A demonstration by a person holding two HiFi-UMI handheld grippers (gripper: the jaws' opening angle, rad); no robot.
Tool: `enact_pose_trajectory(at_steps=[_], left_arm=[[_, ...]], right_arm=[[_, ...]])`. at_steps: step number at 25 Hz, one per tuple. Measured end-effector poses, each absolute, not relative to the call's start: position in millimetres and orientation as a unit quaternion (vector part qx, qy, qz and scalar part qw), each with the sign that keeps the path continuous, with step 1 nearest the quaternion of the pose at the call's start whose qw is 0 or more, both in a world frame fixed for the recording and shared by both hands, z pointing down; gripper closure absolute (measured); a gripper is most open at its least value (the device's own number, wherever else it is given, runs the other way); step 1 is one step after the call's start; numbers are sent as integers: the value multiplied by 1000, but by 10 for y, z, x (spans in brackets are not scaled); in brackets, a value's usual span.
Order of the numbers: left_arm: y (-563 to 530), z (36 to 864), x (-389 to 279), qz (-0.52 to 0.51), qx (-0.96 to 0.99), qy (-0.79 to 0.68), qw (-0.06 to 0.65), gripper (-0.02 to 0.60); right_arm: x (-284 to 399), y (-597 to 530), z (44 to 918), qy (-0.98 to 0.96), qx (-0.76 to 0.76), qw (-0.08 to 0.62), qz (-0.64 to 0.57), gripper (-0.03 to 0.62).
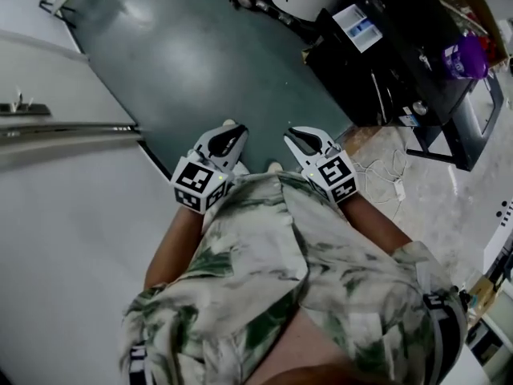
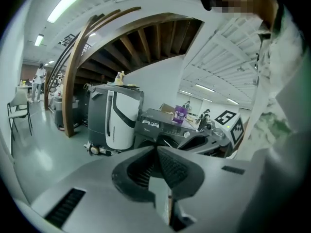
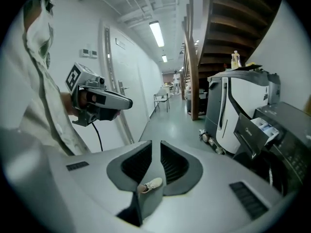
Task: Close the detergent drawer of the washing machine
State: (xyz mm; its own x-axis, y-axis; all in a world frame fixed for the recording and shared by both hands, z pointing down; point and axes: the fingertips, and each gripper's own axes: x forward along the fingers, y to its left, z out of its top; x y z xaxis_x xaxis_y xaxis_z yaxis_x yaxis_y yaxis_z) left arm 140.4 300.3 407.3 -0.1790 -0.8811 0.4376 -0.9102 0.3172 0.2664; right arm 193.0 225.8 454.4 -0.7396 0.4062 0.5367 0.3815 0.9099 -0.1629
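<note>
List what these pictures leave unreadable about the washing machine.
Detergent drawer: right gripper view, small and near the edge; compartments' contents unreadable.
Control panel: left gripper view, print too small.
Washing machine: head view, dark and seen from above; front barely shows.
Purple bottle: left gripper view, label too small.

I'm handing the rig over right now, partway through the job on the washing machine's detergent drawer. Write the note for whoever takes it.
Left gripper: fingers together, empty, held in the air in front of the body.
Right gripper: fingers slightly apart with nothing between them, also in the air.
Washing machine: ahead and to the right of the right gripper; neither gripper touches it.
Detergent drawer: open, sticking out of the machine's front.
Done: nothing that shows on the drawer.
Left: bring a gripper to the drawer front and push it in flush.
</note>
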Motion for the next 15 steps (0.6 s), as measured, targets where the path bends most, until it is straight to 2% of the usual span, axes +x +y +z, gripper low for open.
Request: enact_pose_trajectory(at_steps=[9,15], left_arm=[[2851,3882,132,52,667,-706,234,554],[2706,3949,-554,70,719,-650,238,555]], right_arm=[[934,1958,4467,-955,-68,287,38,520],[383,1639,4504,-956,37,286,58,517]])
